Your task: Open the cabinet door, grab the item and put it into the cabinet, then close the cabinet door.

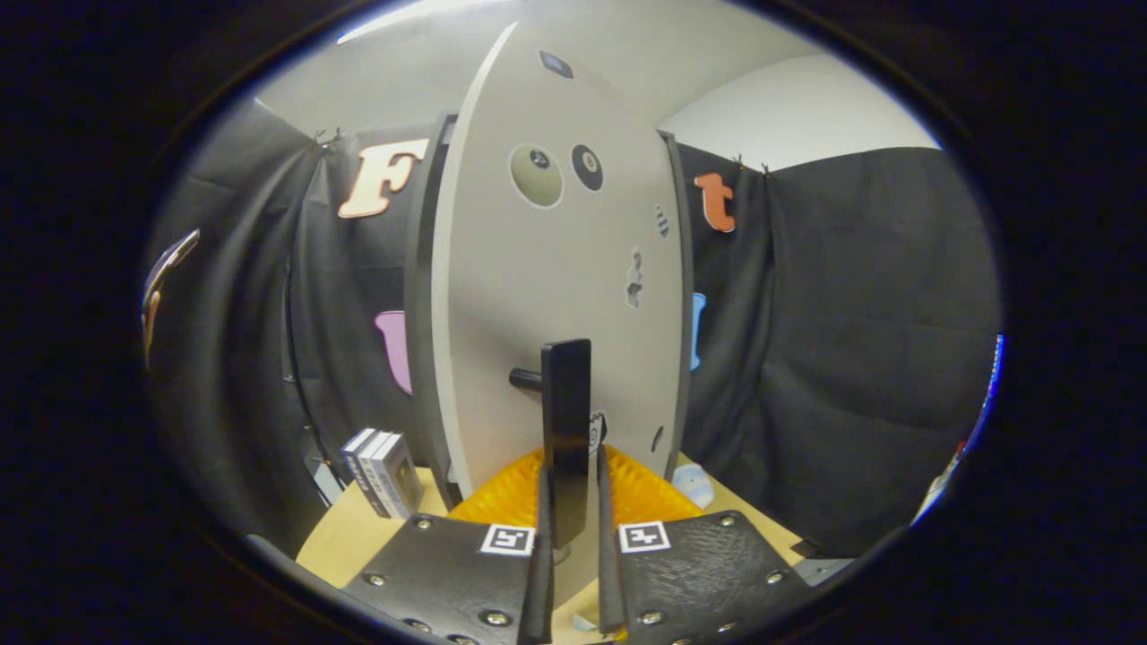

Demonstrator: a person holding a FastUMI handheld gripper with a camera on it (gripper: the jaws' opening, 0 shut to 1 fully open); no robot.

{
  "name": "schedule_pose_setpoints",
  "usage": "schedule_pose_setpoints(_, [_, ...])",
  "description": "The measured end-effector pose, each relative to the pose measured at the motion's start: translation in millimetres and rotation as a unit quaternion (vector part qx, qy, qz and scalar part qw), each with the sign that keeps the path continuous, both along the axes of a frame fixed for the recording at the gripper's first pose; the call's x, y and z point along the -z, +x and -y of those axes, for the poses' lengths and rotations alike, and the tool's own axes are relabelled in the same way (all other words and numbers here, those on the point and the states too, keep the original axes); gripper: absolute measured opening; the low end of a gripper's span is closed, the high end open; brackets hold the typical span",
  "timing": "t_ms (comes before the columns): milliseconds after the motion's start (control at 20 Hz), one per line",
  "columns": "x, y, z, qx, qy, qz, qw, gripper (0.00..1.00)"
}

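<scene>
The cabinet's pale grey door (556,296) stands upright close in front of me, with a few stickers on it. Its black vertical handle (566,421) juts out on a short stub near the door's left edge. My gripper (573,475) is shut on the lower part of that handle, which runs down between both fingers (541,546). A dark strip shows behind the door's left edge; I cannot tell how far the door is ajar. Left of the cabinet, several small grey-and-white boxes (381,470) stand upright on the wooden table (345,537).
A pale blue object (694,485) lies on the table at the cabinet's right foot. Black cloth walls close in behind and on both sides. A curved metal piece (166,269) shows at the far left.
</scene>
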State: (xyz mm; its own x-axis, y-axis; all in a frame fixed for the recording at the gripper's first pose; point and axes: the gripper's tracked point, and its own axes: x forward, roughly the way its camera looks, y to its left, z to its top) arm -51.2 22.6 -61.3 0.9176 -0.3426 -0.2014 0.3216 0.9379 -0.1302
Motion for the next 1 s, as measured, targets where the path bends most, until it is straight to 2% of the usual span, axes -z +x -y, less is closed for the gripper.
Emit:
schedule_pose_setpoints(300, [-9.0, -20.0, 35.3, 0.054, -0.038, 0.008, 0.998, 0.2])
schedule_pose_setpoints(450, [-12.4, -32.5, 55.1, 0.087, -0.028, 0.013, 0.996, 0.2])
schedule_pose_setpoints(500, [-11.4, -31.4, 57.6, 0.086, -0.013, 0.013, 0.996, 0.2])
schedule_pose_setpoints(600, [-11.9, -34.1, 69.9, 0.1, 0.002, 0.019, 0.995, 0.05])
schedule_pose_setpoints(850, [-10.2, -46.9, 85.6, 0.07, 0.01, 0.0, 0.997, 0.04])
schedule_pose_setpoints(1000, [-14.8, -63.8, 99.3, 0.091, 0.011, 0.003, 0.996, 0.04])
